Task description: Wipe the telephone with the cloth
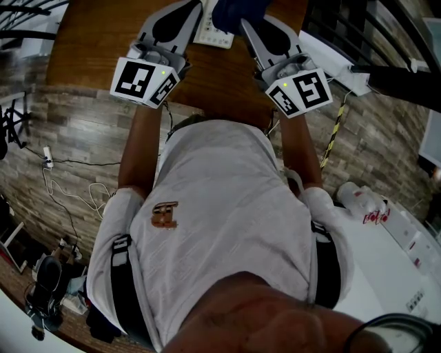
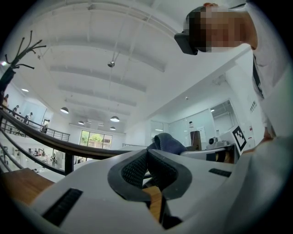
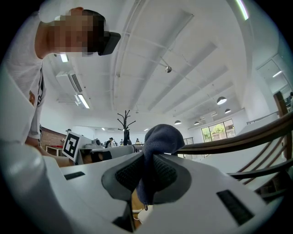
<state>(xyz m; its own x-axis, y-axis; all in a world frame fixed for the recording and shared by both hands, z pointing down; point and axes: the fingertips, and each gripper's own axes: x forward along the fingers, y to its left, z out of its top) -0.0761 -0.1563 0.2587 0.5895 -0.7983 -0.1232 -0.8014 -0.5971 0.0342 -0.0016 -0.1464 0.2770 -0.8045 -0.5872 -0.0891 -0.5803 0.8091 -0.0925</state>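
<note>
In the head view both grippers point away from me over a brown wooden table (image 1: 96, 34). My right gripper (image 1: 246, 24) is shut on a dark blue cloth (image 1: 233, 11), which bunches above its jaws in the right gripper view (image 3: 158, 139). My left gripper (image 1: 194, 8) is shut with nothing between its pads (image 2: 135, 170). The cloth (image 2: 167, 142) shows just beyond it to the right. A white telephone (image 1: 215, 31) lies on the table between the two grippers, mostly hidden by them. Both gripper cameras tilt upward at the ceiling.
Cables and a power strip (image 1: 48, 158) lie on the stone-patterned floor at my left. A white table (image 1: 386, 262) with a bottle (image 1: 362, 200) stands at the right. A black railing (image 1: 331, 27) runs at the top right. A coat stand (image 3: 124, 121) stands far off.
</note>
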